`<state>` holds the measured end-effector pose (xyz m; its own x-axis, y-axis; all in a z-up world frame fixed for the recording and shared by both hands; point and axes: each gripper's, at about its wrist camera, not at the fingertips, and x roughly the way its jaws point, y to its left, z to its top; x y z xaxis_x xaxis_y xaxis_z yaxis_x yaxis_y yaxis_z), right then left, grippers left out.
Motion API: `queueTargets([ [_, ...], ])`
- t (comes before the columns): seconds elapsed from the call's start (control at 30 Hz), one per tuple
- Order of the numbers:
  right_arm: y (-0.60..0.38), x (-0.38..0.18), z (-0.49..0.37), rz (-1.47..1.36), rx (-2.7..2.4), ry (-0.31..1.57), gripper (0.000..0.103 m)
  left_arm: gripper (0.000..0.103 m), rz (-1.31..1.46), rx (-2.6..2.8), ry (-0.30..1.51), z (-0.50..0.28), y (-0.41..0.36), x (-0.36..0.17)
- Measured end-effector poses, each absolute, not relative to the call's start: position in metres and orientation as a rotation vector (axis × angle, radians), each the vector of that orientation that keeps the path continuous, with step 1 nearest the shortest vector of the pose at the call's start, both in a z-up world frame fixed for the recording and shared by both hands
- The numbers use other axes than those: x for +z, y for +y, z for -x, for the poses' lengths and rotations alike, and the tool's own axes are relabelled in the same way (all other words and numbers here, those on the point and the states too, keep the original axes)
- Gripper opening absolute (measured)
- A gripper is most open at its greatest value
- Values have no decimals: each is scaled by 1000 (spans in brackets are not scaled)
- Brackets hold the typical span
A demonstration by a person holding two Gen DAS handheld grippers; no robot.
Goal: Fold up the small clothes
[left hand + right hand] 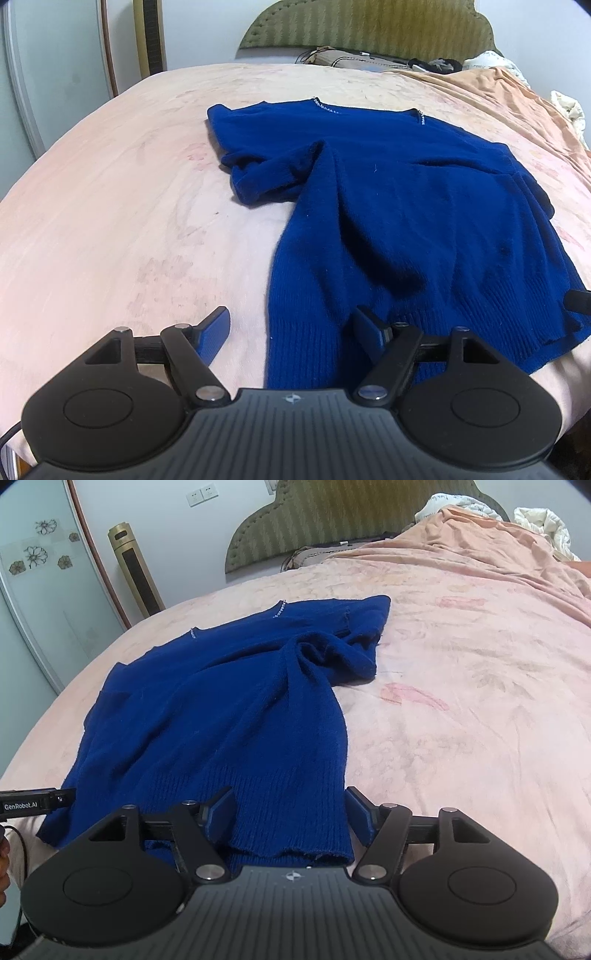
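Note:
A dark blue knit sweater (406,221) lies flat on the pink bed cover (110,221), neckline away from me and both sleeves folded in over the body. My left gripper (291,326) is open at the hem's left corner, one finger over bare cover and the other over the ribbed hem. In the right wrist view, the sweater (221,709) has its hem's right corner between the fingers of my right gripper (290,810). That gripper is open, its pads standing clear of the knit. The left gripper's side (37,801) shows at the left edge.
Bare pink cover (461,720) lies left and right of the sweater. A green padded headboard (369,26) stands at the far end, with pillows and a crumpled orange blanket (480,542). A gold tower fan (136,576) and a glass door stand beside the bed.

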<state>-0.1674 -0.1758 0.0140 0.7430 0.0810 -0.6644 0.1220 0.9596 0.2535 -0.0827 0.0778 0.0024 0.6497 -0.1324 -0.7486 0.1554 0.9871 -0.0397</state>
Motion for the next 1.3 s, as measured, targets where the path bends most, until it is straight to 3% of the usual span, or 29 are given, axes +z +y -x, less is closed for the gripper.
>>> queueTargets([
  [0.3, -166, 15, 170, -249, 3, 742, 69, 74, -15, -224, 871, 88, 79, 7],
  [0.53, -147, 14, 170, -143, 23, 749, 37, 72, -51, -325, 882, 103, 70, 5],
  [0.57, -145, 14, 170, -134, 29, 749, 33, 68, -61, -330, 875, 105, 67, 4],
  [0.63, -142, 15, 170, -121, 41, 745, 23, 45, -73, -343, 862, 108, 63, 5],
  [0.73, -139, 16, 170, -99, 49, 734, 21, 13, -72, -360, 858, 109, 59, 8],
  [1.3, -142, 38, 184, -110, 55, 654, 20, 11, -130, -354, 808, 116, 48, 22],
])
